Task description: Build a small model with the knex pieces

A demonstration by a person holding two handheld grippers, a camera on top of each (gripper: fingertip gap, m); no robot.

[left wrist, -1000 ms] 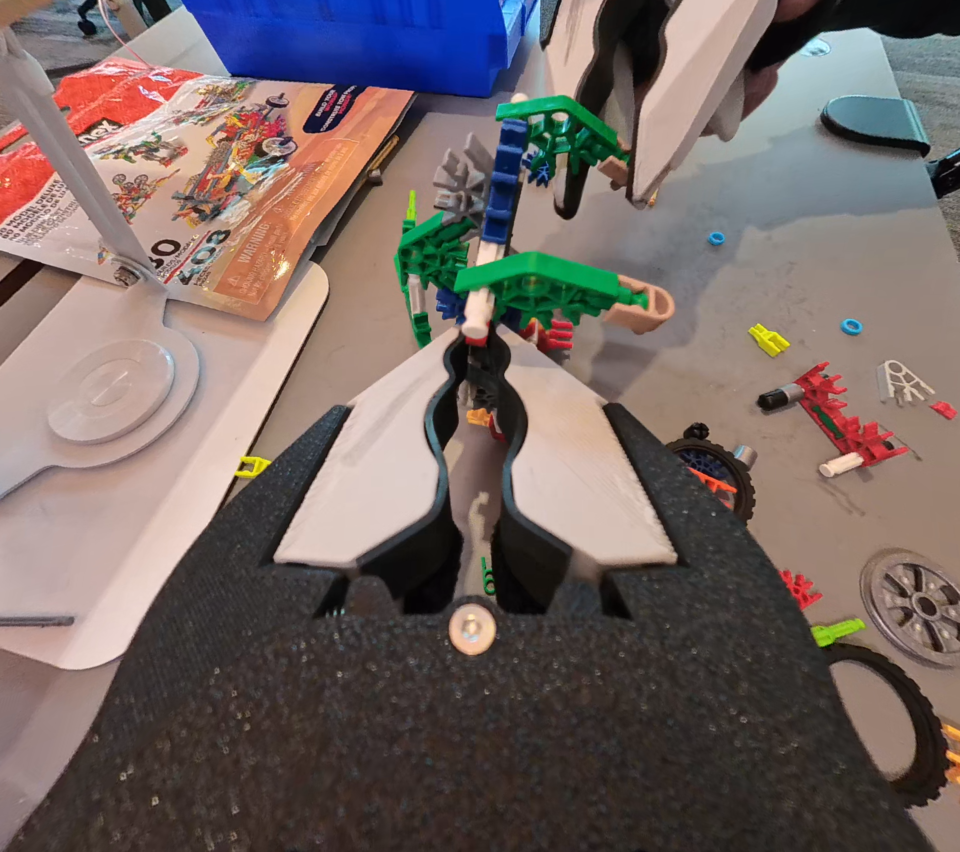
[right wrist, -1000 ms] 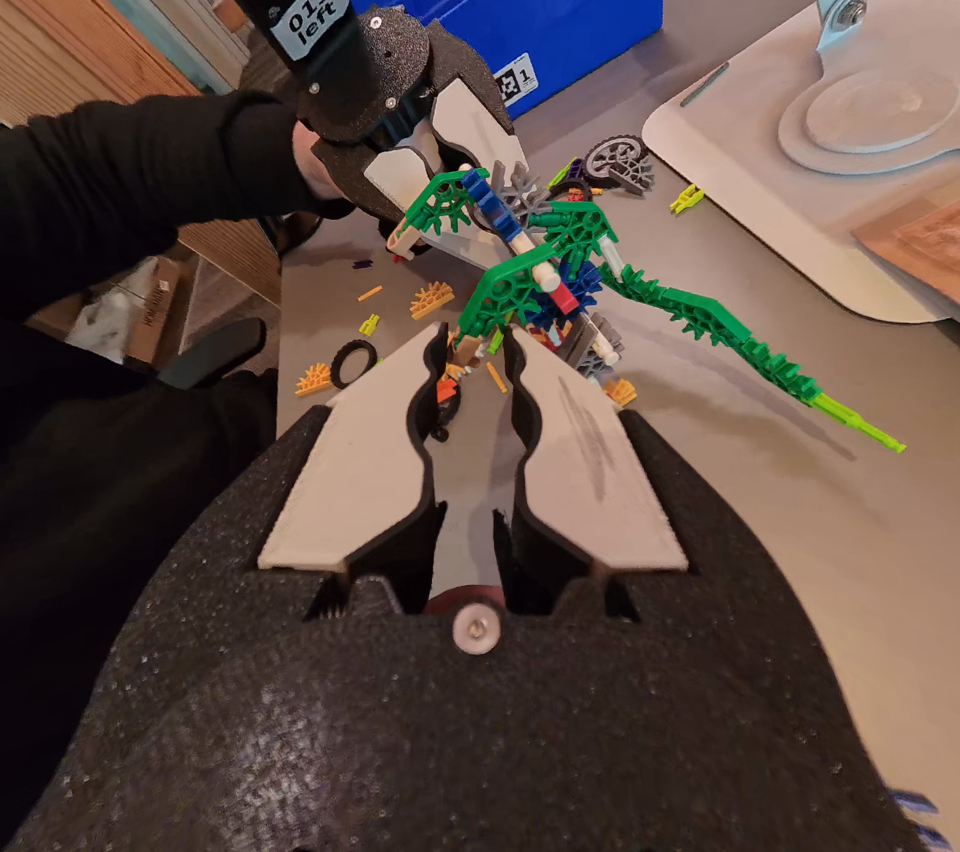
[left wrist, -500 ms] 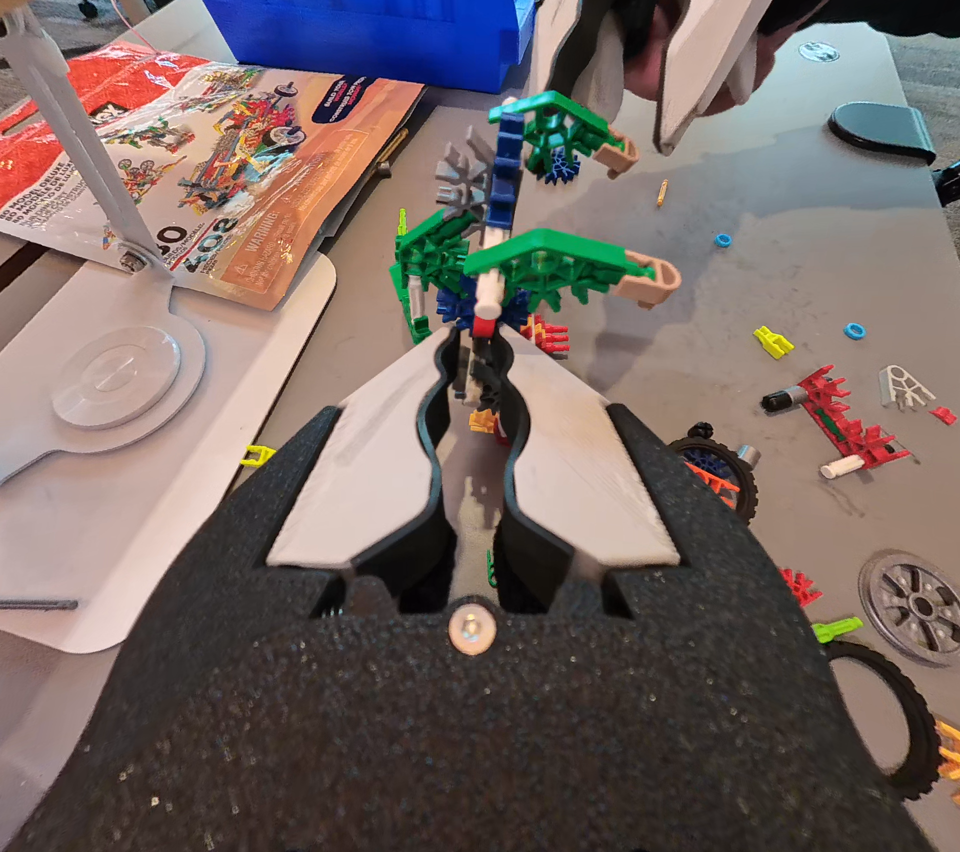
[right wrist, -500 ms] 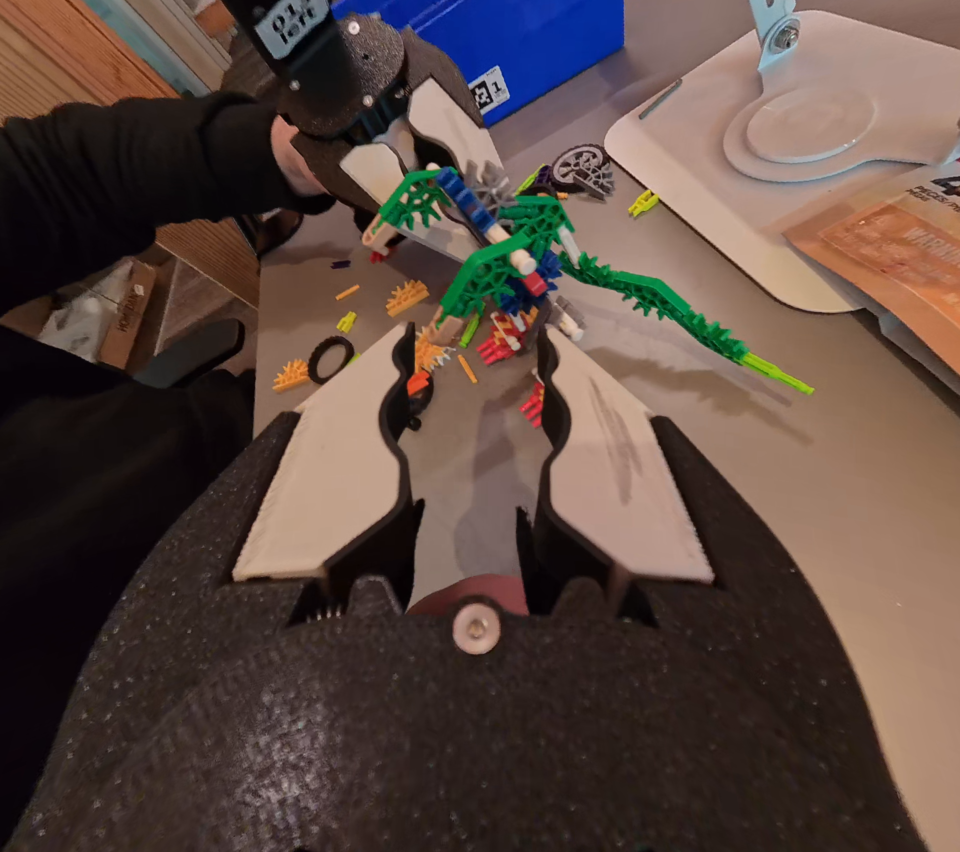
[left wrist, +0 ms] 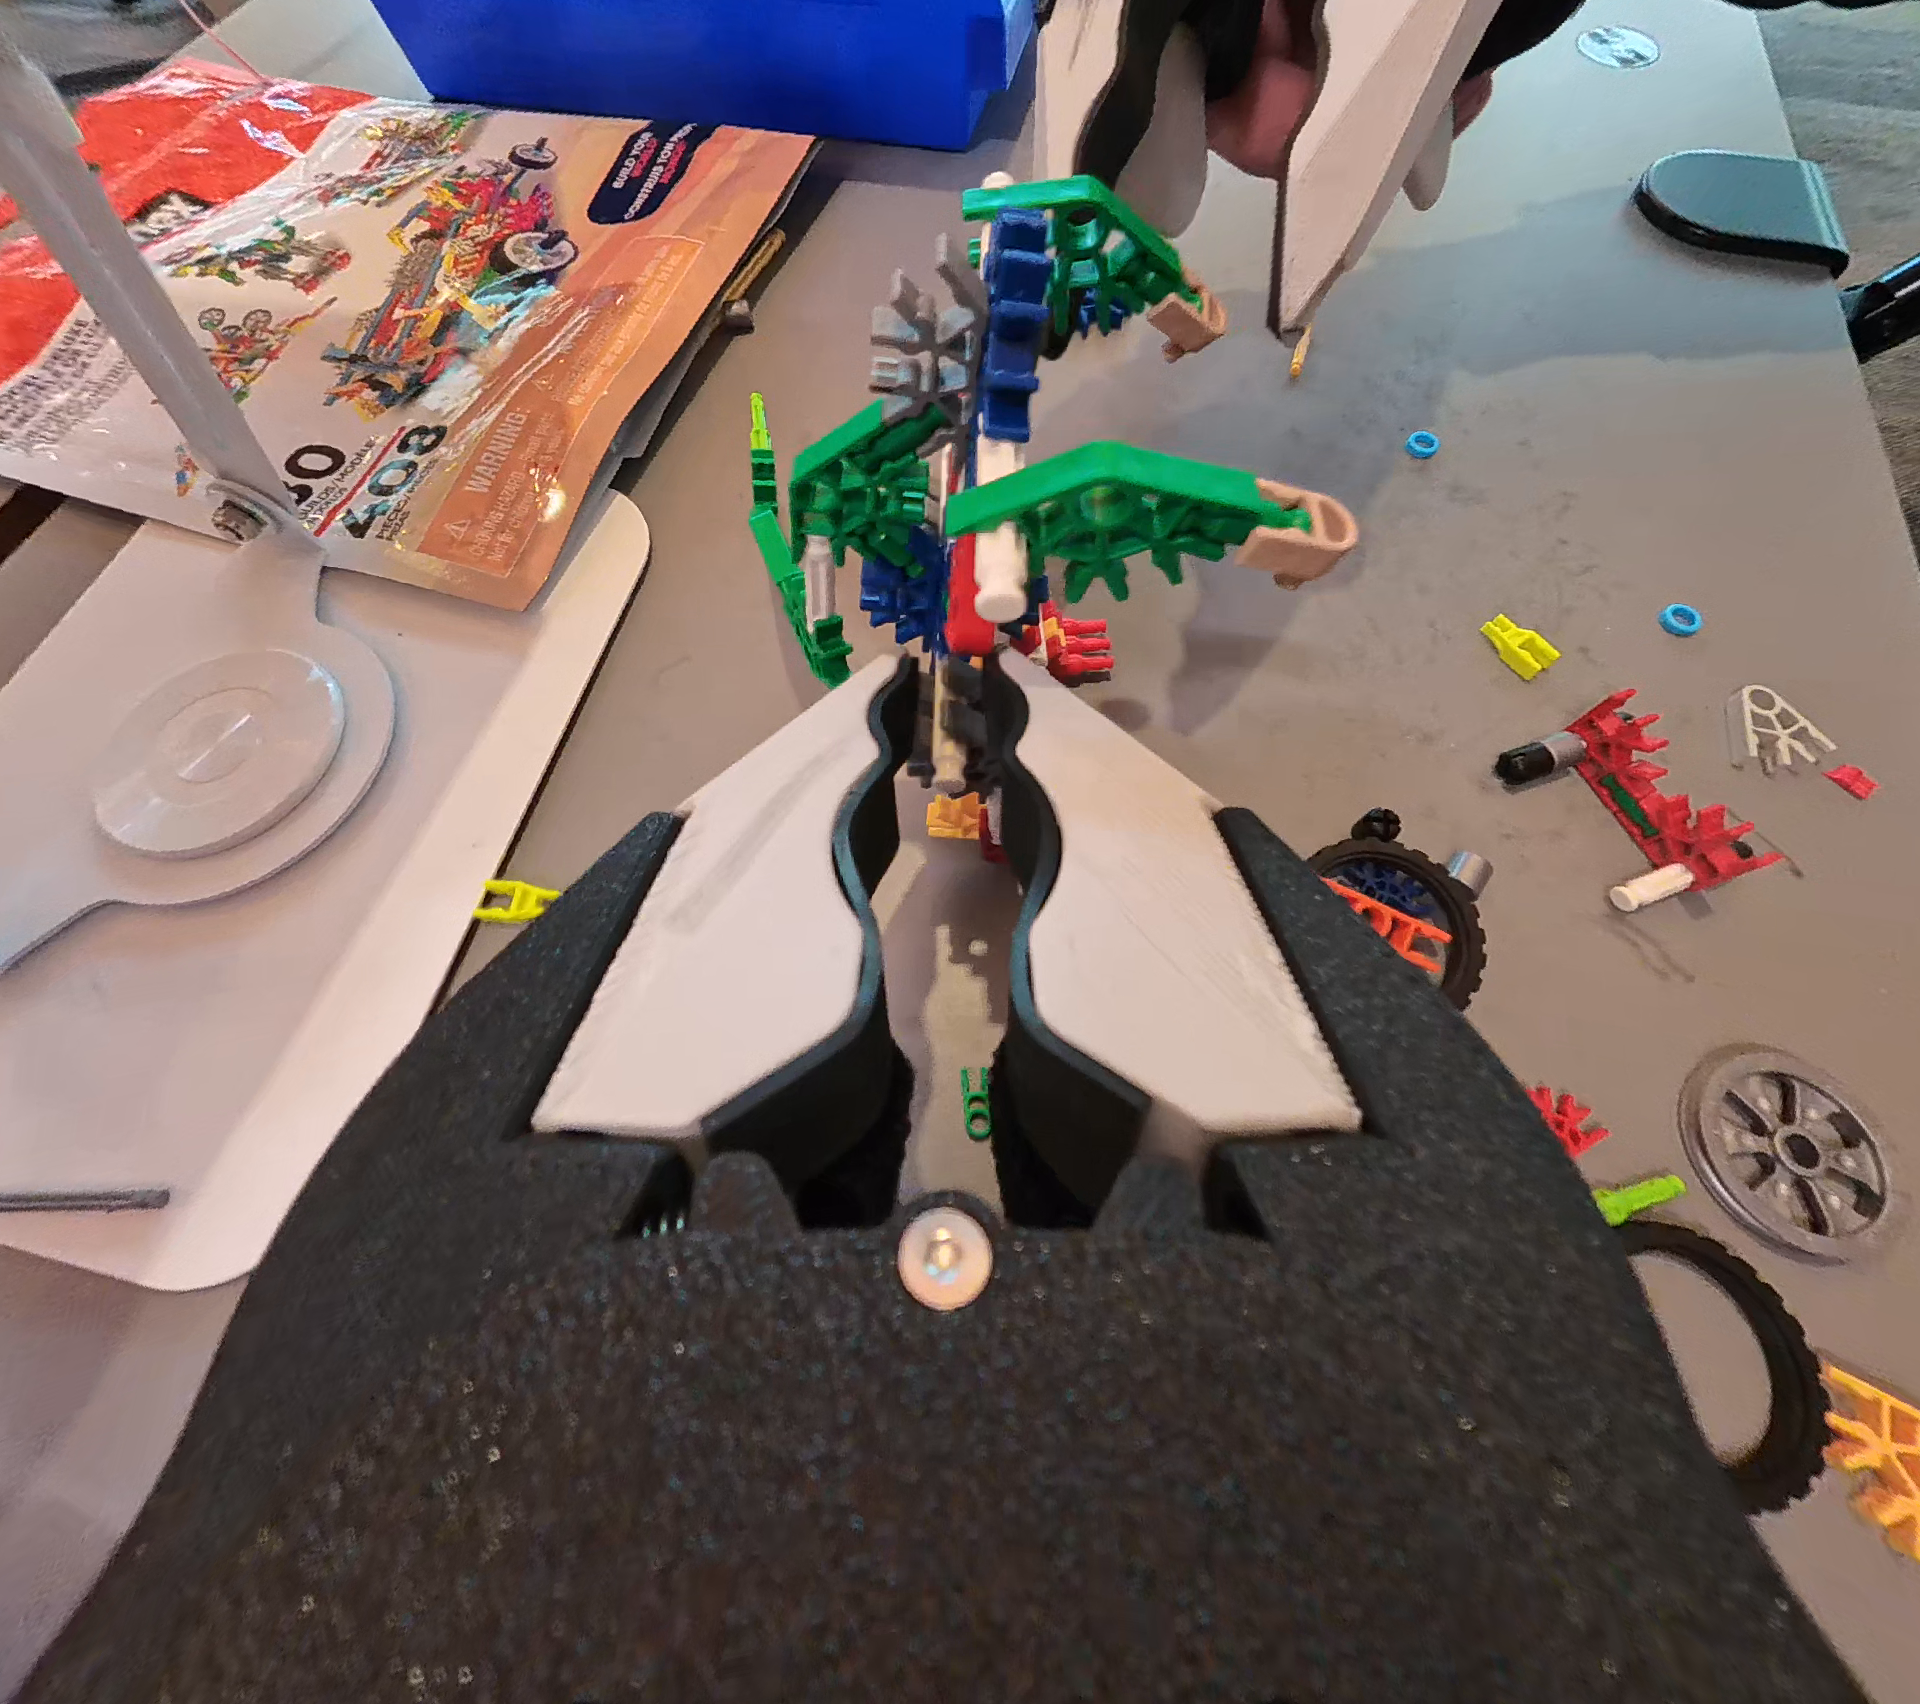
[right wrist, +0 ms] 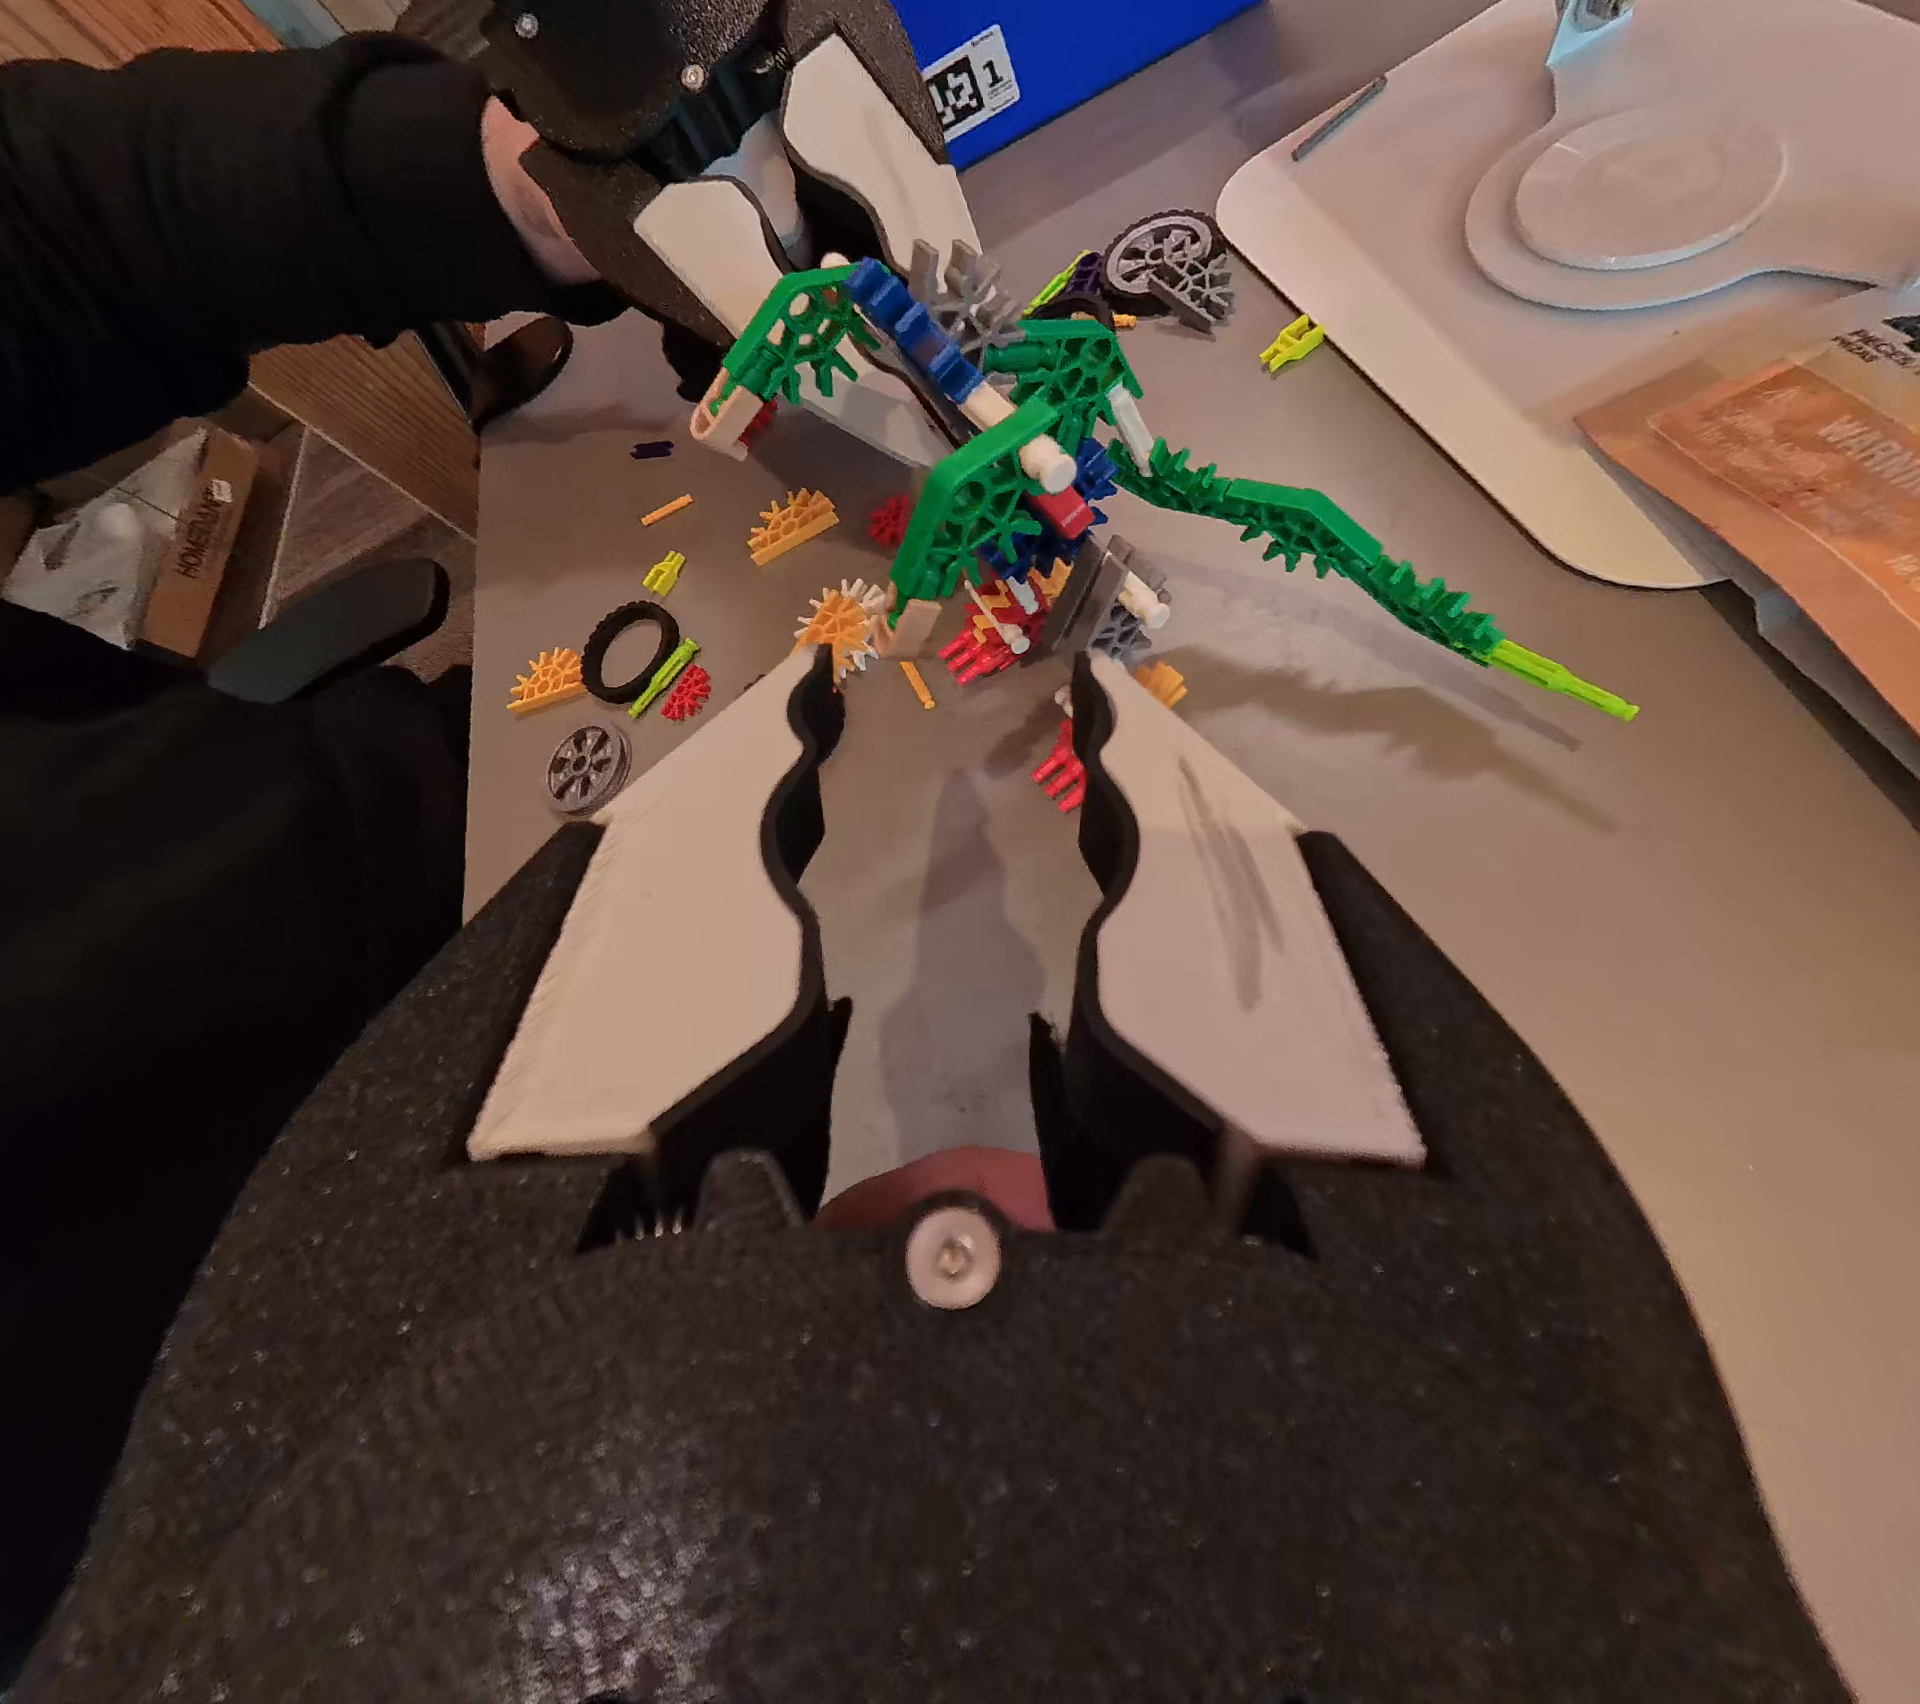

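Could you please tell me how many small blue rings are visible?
2 blue rings: one near the small tan rod, the other beside the yellow clip; more may be hidden.

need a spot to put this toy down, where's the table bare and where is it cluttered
Bare grey table lies past the toy's green tail, between the right tool and the white stand base. Another bare strip sits between the tan clip and the black pad. Crowded: loose pieces and wheels beside the left tool, and around the black tyre.
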